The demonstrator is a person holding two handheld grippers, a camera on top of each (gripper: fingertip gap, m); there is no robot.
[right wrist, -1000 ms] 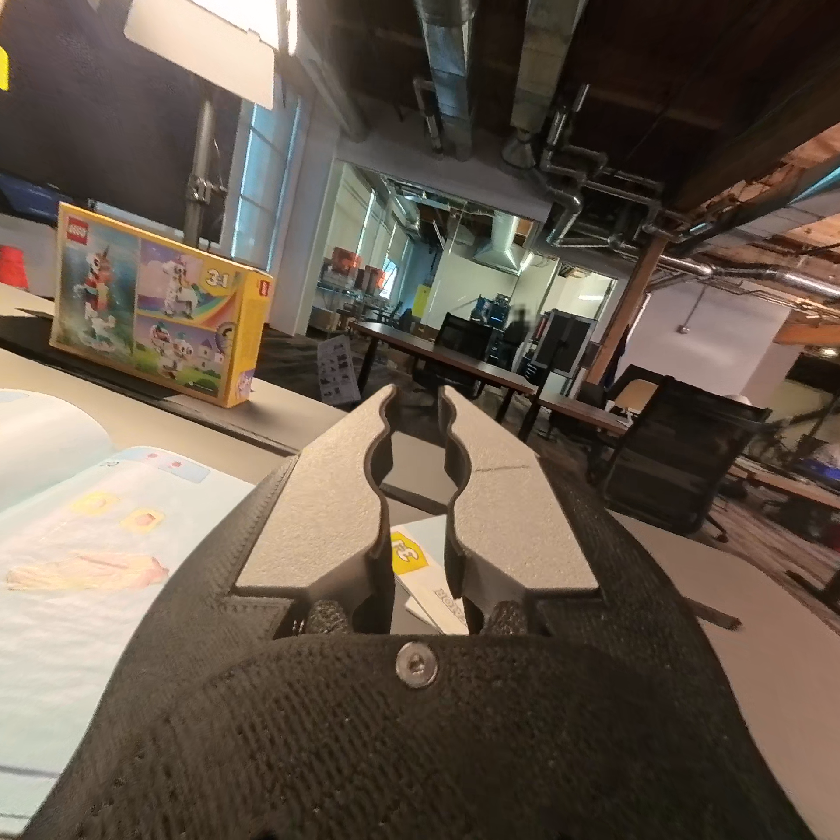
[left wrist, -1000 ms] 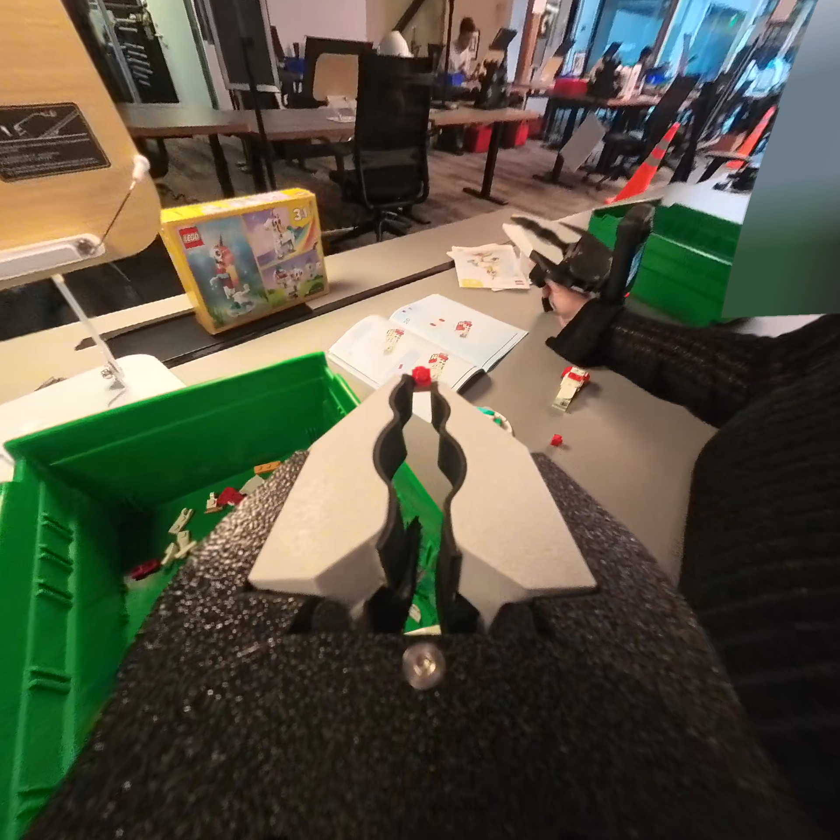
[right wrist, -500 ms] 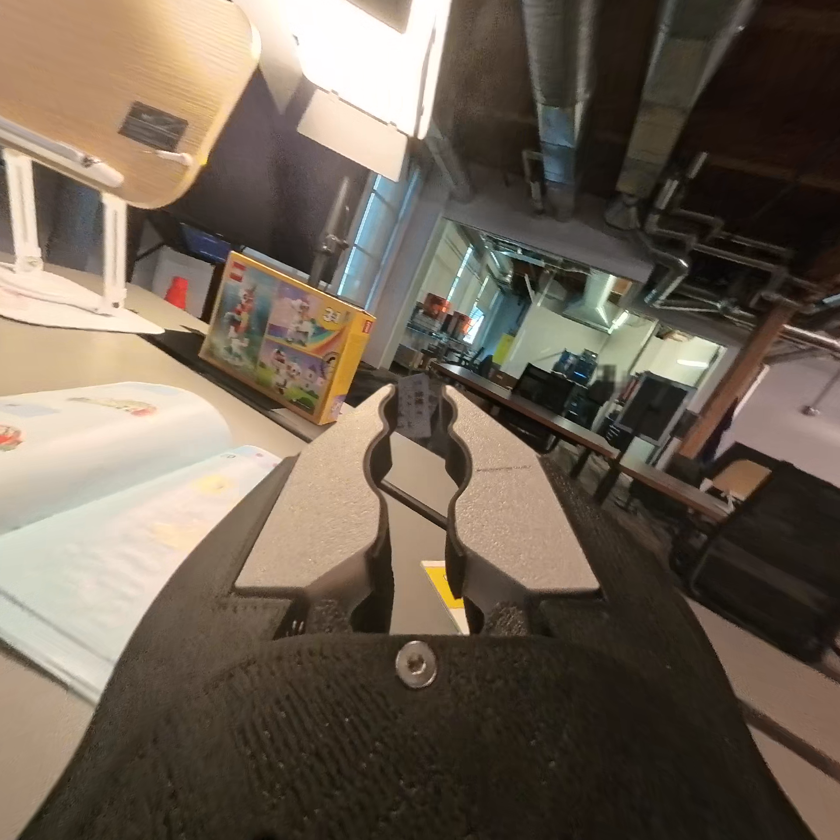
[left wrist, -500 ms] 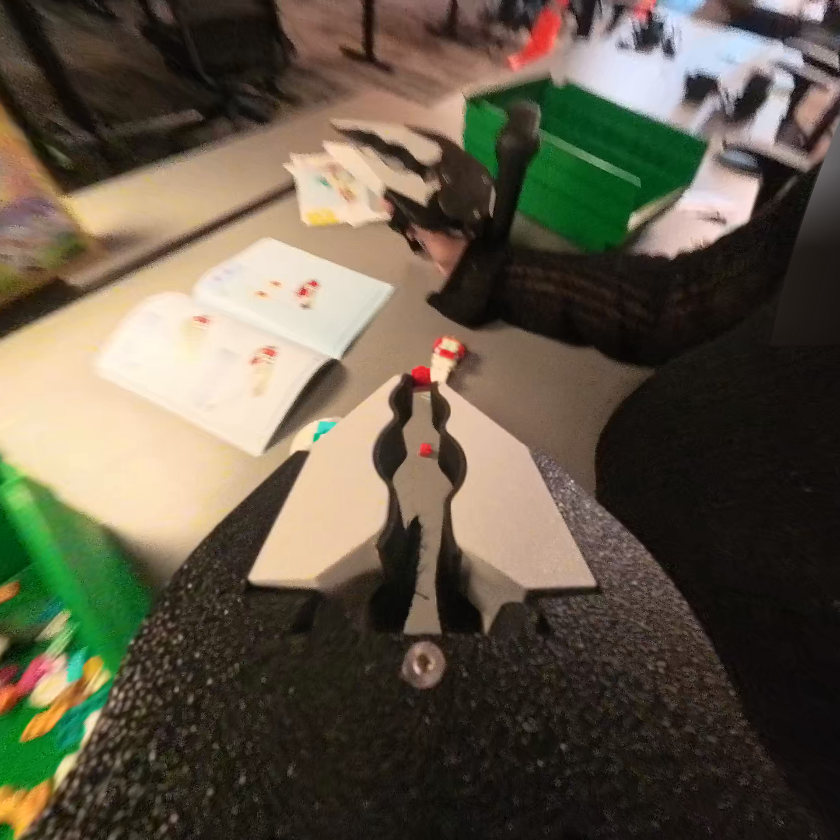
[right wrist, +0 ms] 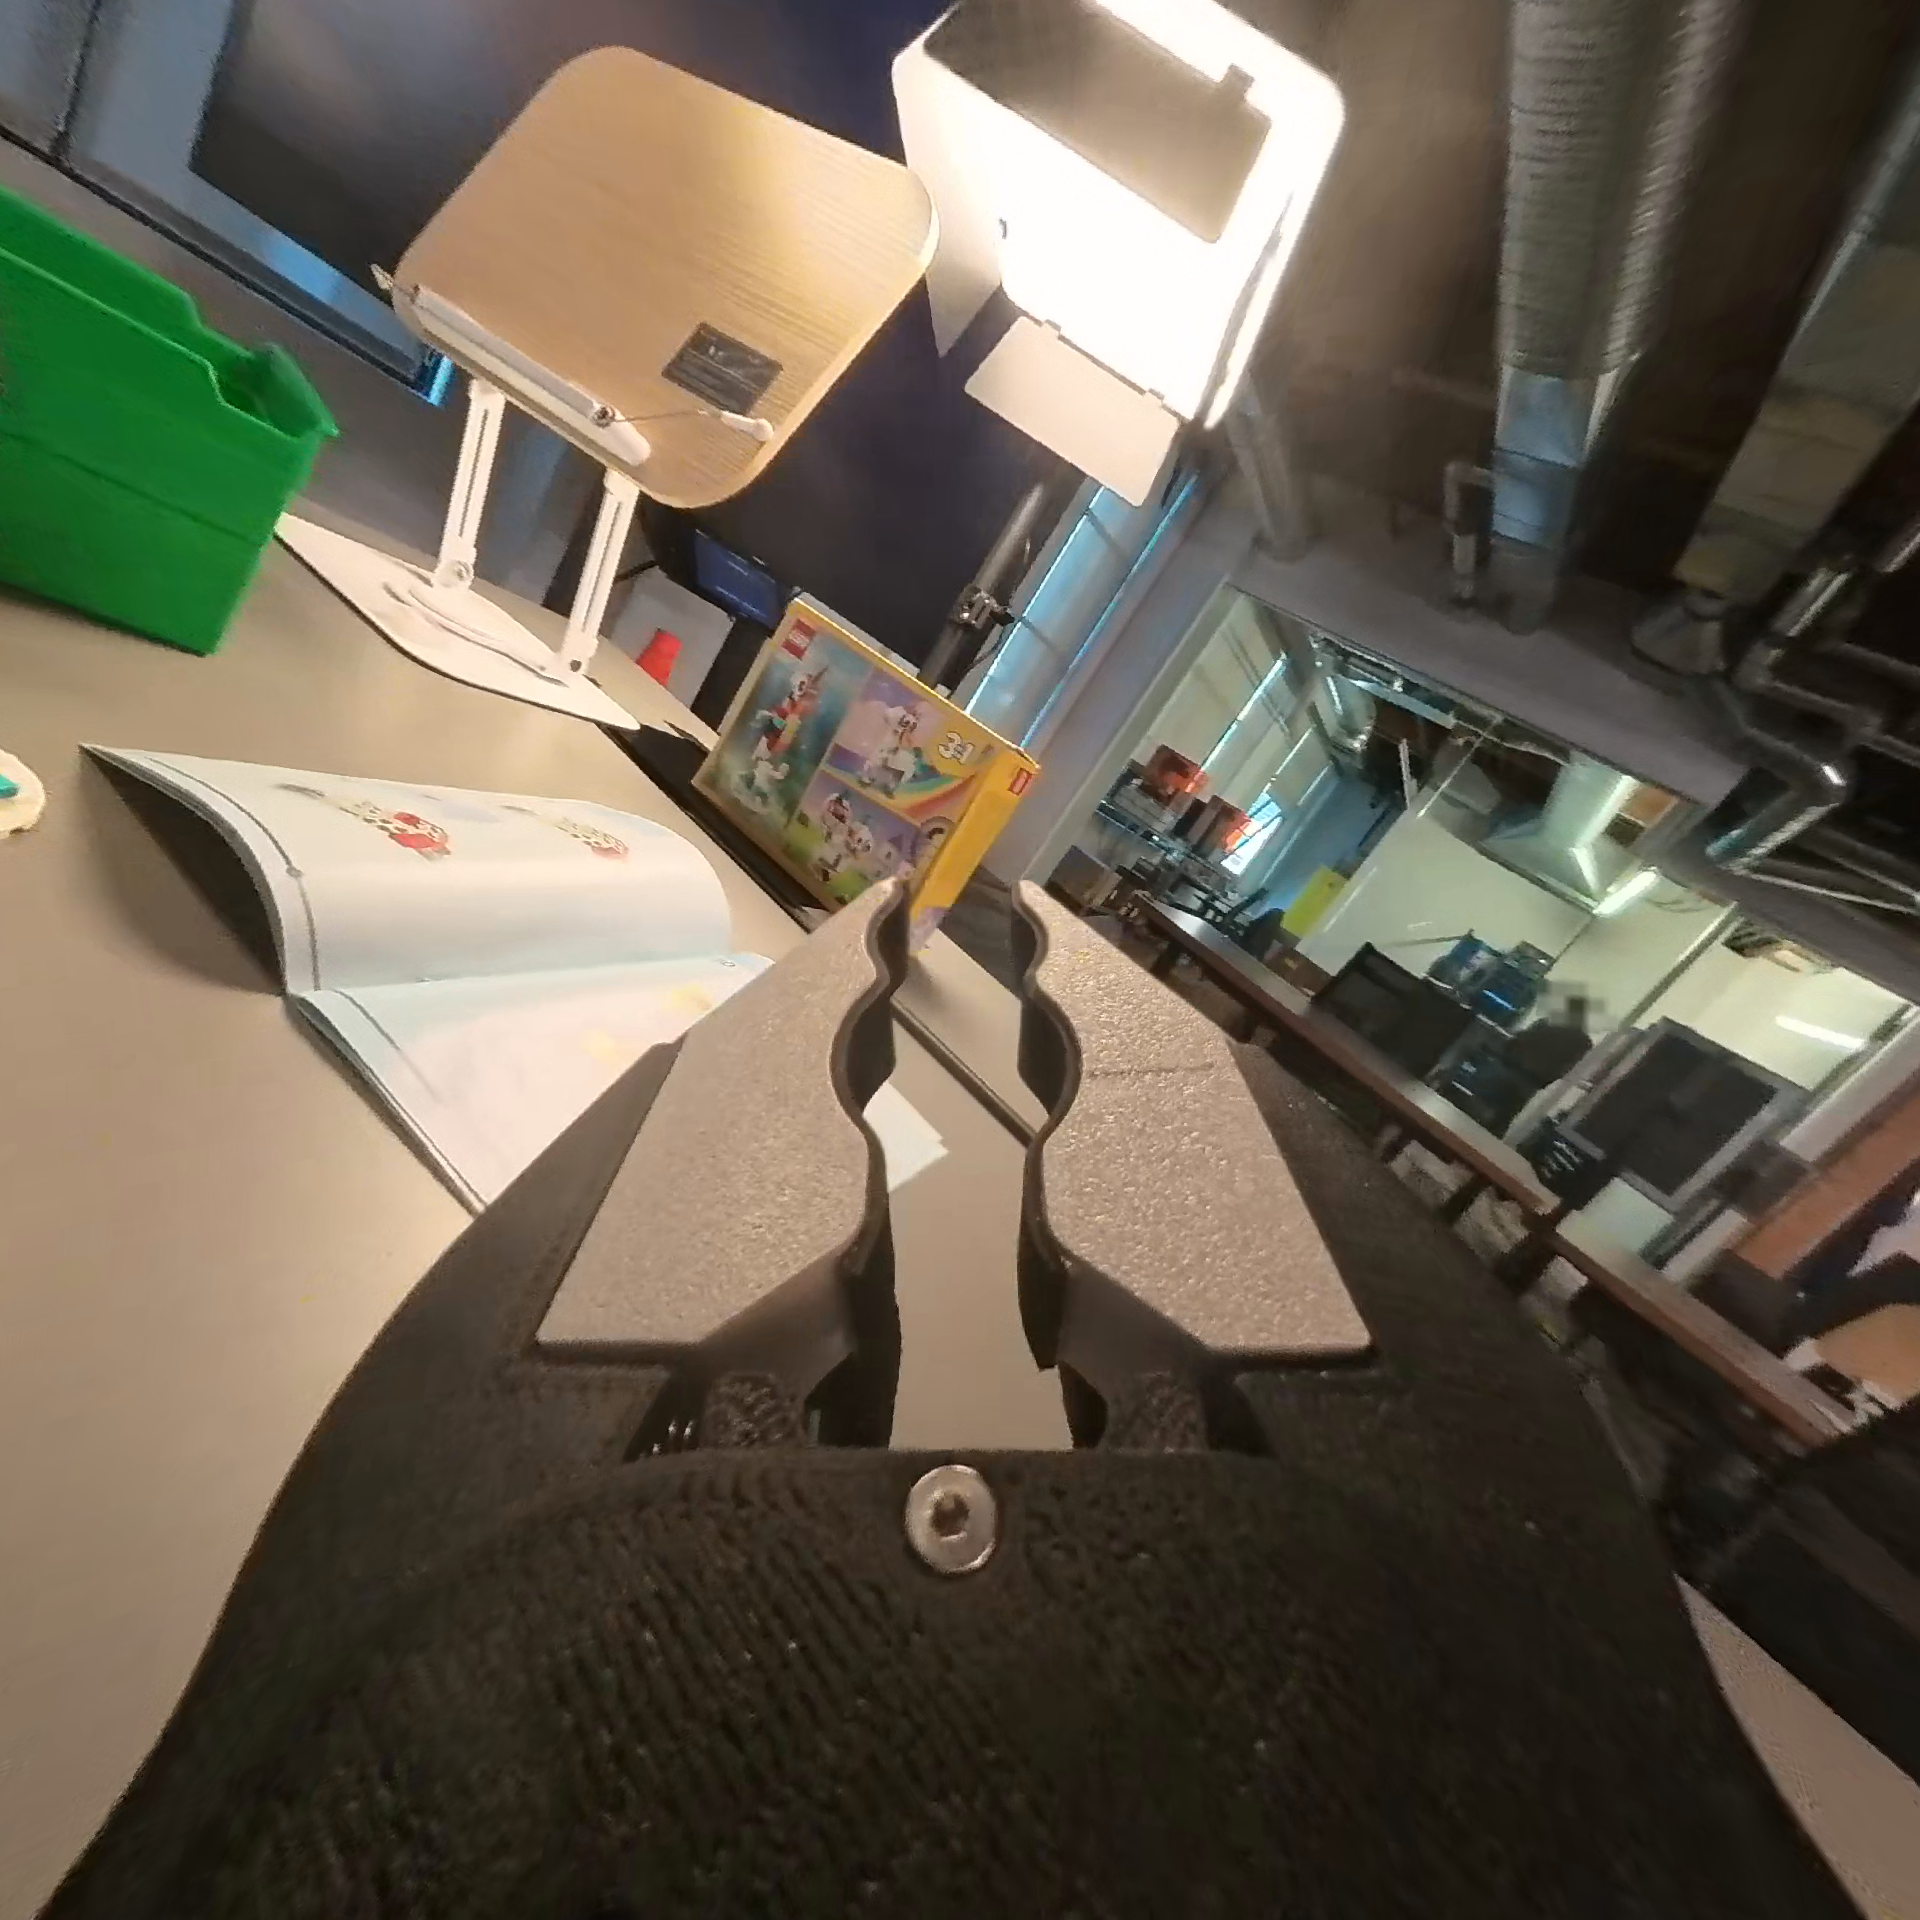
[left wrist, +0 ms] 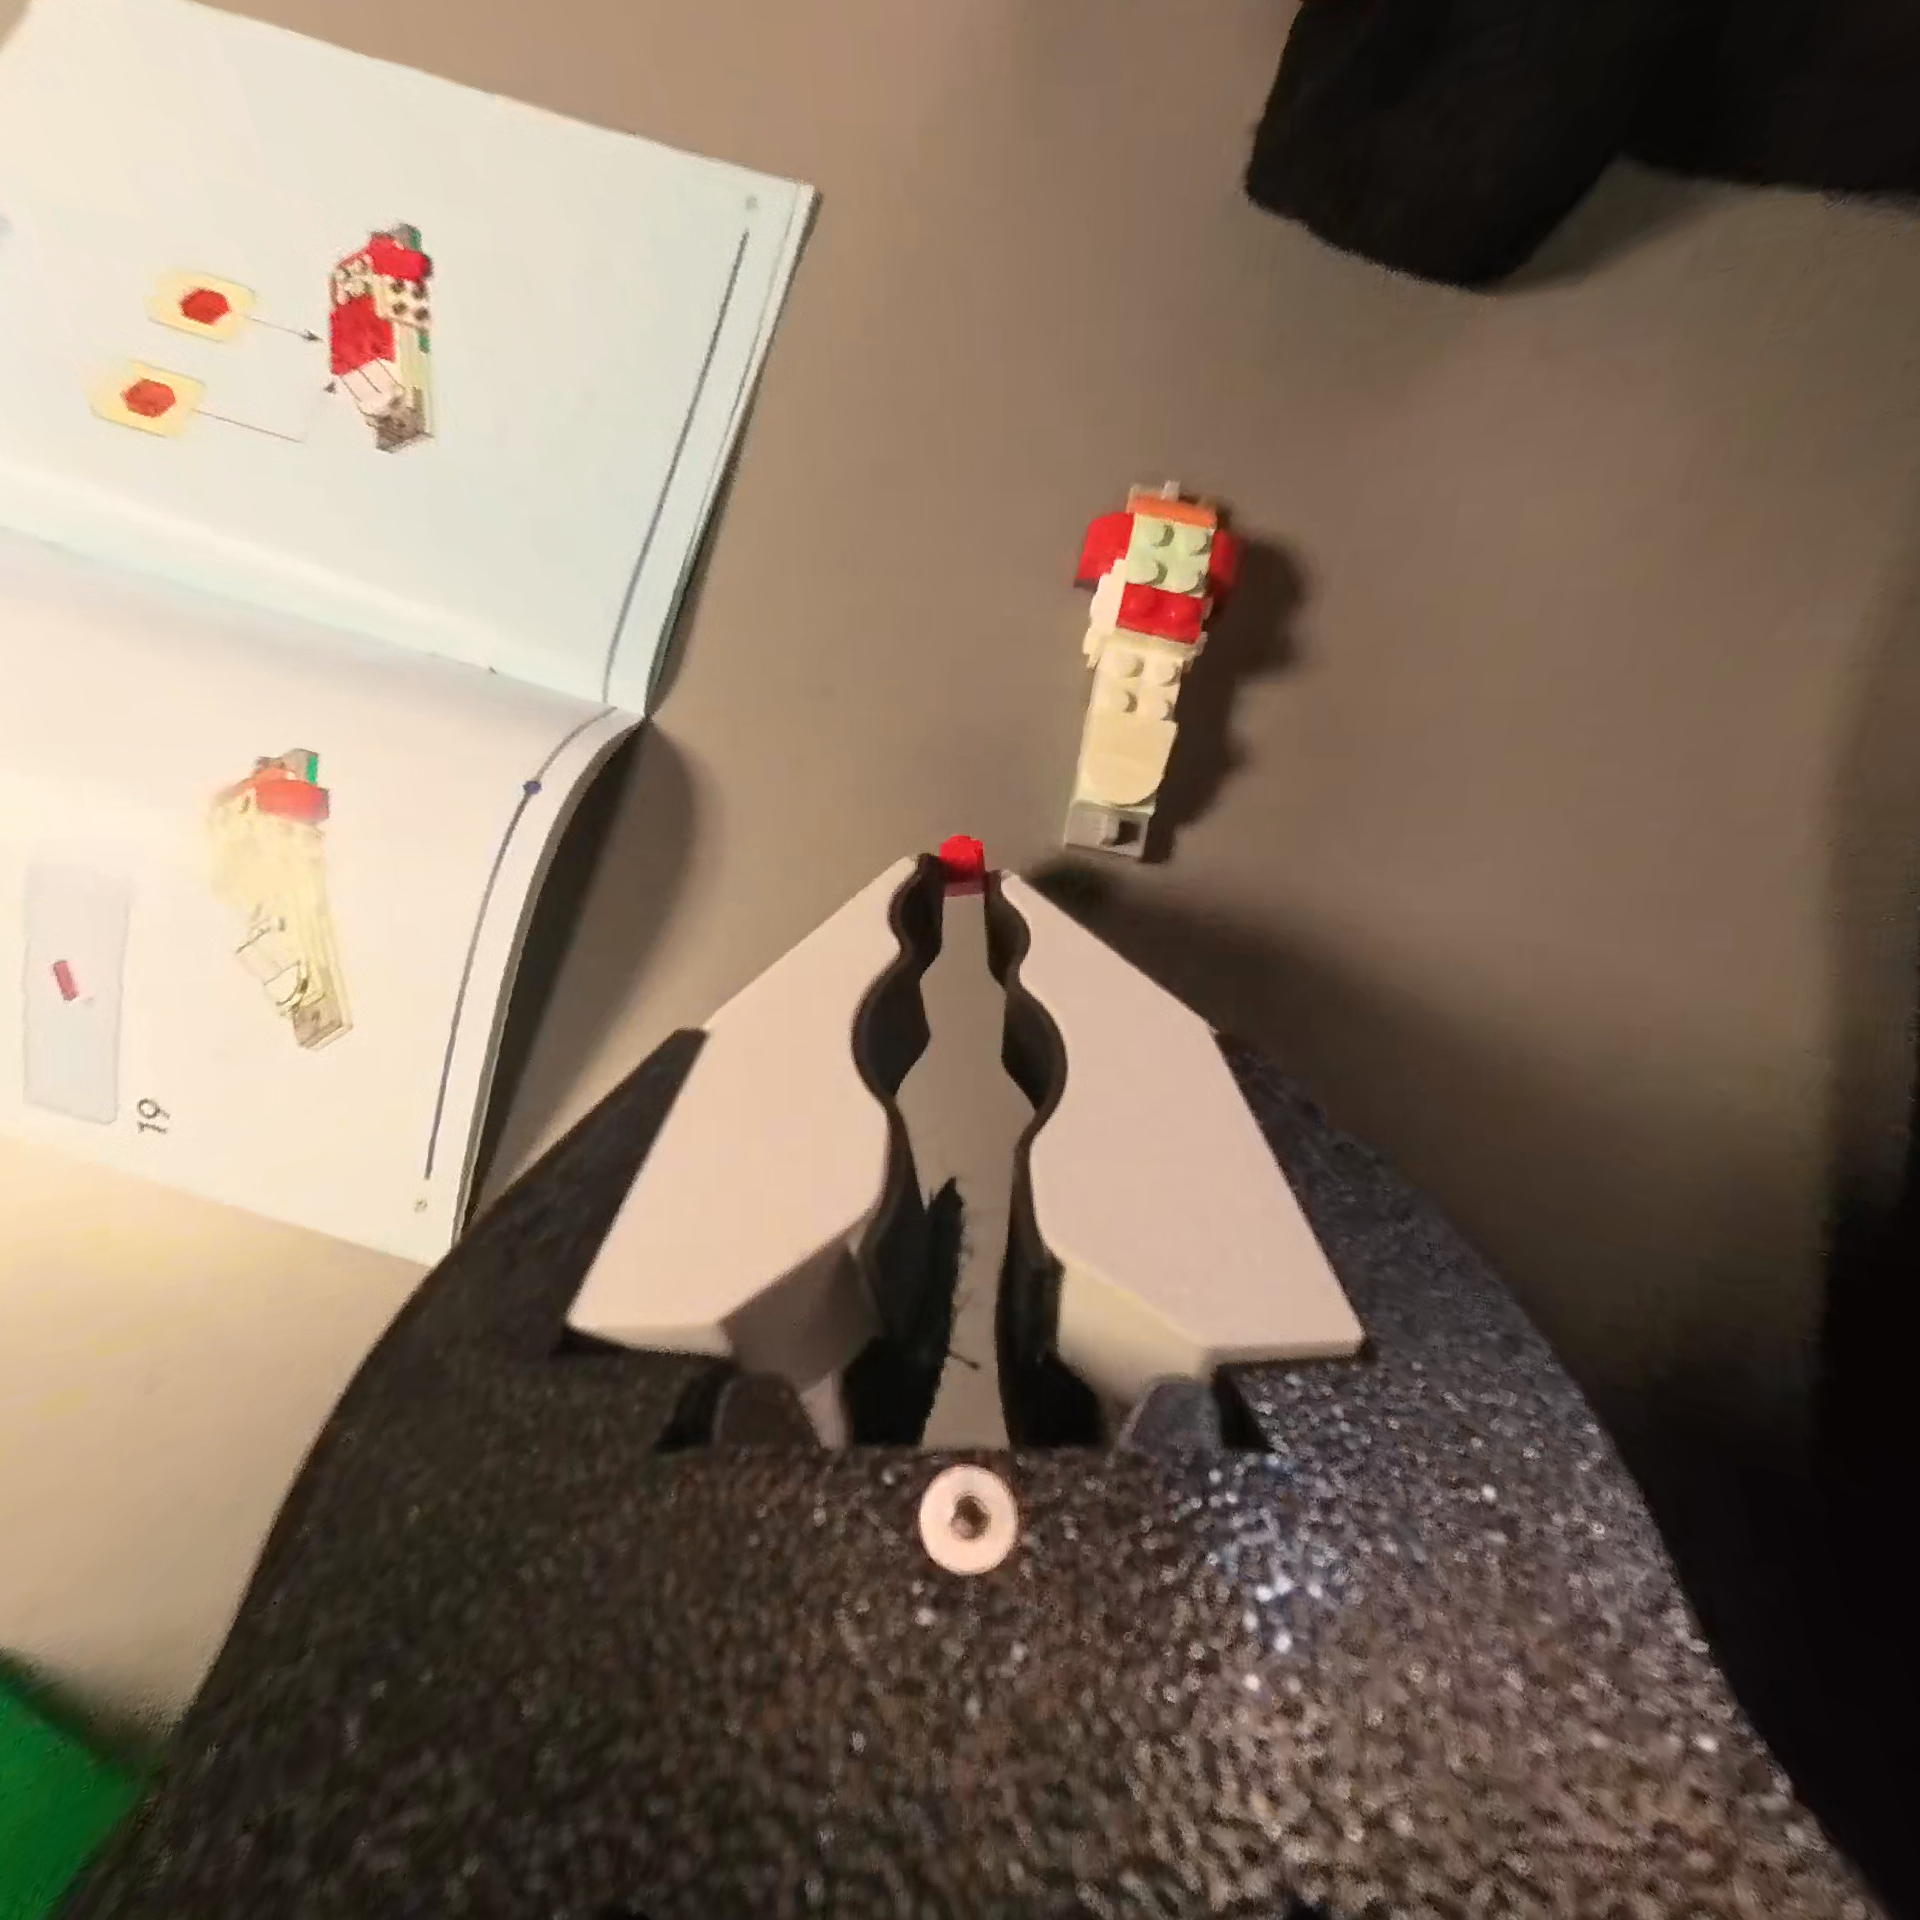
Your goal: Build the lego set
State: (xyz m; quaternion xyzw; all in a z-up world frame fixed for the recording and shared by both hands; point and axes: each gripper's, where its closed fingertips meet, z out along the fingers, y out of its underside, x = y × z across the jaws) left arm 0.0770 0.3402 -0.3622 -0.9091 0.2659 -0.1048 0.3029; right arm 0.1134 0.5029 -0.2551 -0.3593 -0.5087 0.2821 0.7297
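A grey table (left wrist: 1455, 520) fills the left wrist view. Left of the jaws lies an open instruction booklet (left wrist: 312, 623). The left gripper (left wrist: 961, 878) has its jaws pinched on a small red brick (left wrist: 962, 858) at the tips. Just right of and beyond the tips lies the partly built model (left wrist: 1138, 665). The right gripper (right wrist: 958, 902) hangs above the table, its jaws spread and empty, the yellow set box (right wrist: 862, 790) beyond.

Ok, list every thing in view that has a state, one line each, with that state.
left gripper: shut on small red brick, above the table.
right gripper: open, holding nothing.
instruction booklet: open, flat on the table.
partial lego build: lying on the table, free of both grippers.
lego box: standing upright.
lamp: on.
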